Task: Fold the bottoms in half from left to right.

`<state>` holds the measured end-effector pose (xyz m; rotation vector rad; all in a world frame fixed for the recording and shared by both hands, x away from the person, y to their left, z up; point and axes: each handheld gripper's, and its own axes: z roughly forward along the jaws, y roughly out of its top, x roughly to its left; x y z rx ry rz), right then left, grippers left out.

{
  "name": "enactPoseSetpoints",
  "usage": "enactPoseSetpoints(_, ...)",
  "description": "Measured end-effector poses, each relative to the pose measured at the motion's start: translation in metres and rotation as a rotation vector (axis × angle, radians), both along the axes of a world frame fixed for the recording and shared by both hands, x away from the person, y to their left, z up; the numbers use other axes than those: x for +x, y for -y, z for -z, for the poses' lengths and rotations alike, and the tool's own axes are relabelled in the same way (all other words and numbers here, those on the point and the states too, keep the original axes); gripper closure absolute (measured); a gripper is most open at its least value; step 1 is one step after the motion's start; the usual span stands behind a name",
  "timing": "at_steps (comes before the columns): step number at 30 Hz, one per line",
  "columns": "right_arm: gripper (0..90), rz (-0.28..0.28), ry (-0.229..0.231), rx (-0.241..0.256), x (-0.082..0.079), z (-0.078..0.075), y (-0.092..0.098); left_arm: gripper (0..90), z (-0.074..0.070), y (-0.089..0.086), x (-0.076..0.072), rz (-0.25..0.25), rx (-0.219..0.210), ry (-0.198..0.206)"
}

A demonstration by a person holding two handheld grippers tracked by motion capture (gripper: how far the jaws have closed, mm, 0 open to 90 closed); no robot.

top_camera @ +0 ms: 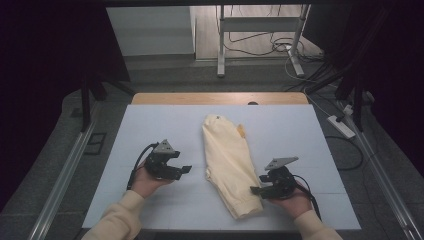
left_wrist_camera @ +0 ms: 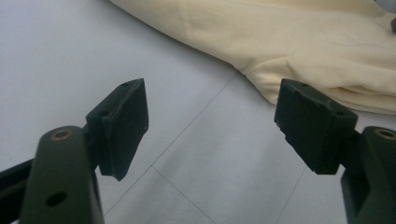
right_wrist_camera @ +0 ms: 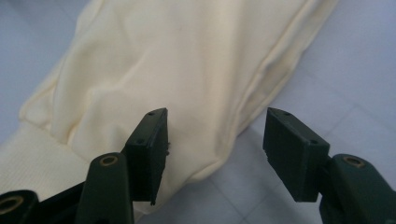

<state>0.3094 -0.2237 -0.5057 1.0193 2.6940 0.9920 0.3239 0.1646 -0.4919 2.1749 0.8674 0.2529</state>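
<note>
Centrally in the high view, a folded cream garment (top_camera: 229, 162) lies lengthwise on the white table (top_camera: 150, 125). Left of it, the left gripper (top_camera: 186, 169) sits with jaws spread wide, empty. At lower right, the right gripper (top_camera: 255, 190), also wide open, straddles the garment's edge.

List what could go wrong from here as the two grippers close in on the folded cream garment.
1. The right gripper has its jaws open over the cream garment's ribbed hem end. Closing there may pinch just the top layer, so the fold opens when lifted.
2. The left gripper is open and apart from the cloth, aimed at a rounded fold edge. A shallow bite could slip off.
3. One-sided pulling may drag the garment across the white table.
</note>
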Motion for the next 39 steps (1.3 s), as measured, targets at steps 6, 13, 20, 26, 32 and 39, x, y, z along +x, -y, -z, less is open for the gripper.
enactPoseSetpoints(6, 42.6, 0.009, -0.056, 0.018, 0.002, 0.006, -0.001, 25.8, 0.0, 0.0, 0.0, 0.003, -0.006, 0.0)
enactPoseSetpoints(13, 64.1, -0.03, -0.098, 0.058, -0.001, 0.008, -0.002, 25.8, 0.0, 0.001, 0.0, 0.006, -0.003, -0.002)
enactPoseSetpoints(20, 72.6, -0.058, -0.099, 0.065, -0.003, 0.007, -0.006, 25.9, 0.0, 0.001, 0.001, 0.009, -0.001, -0.002)
enactPoseSetpoints(26, 76.5, -0.08, -0.07, 0.064, -0.007, 0.007, -0.011, 25.9, 0.001, 0.002, 0.001, 0.007, -0.002, -0.003)
enactPoseSetpoints(32, 78.2, -0.11, -0.065, 0.068, -0.01, 0.006, -0.019, 25.9, 0.001, 0.003, 0.001, 0.01, 0.001, -0.003)
enactPoseSetpoints(39, 78.6, -0.135, -0.06, 0.089, -0.016, 0.008, -0.03, 25.8, 0.001, 0.003, 0.002, 0.009, -0.001, -0.005)
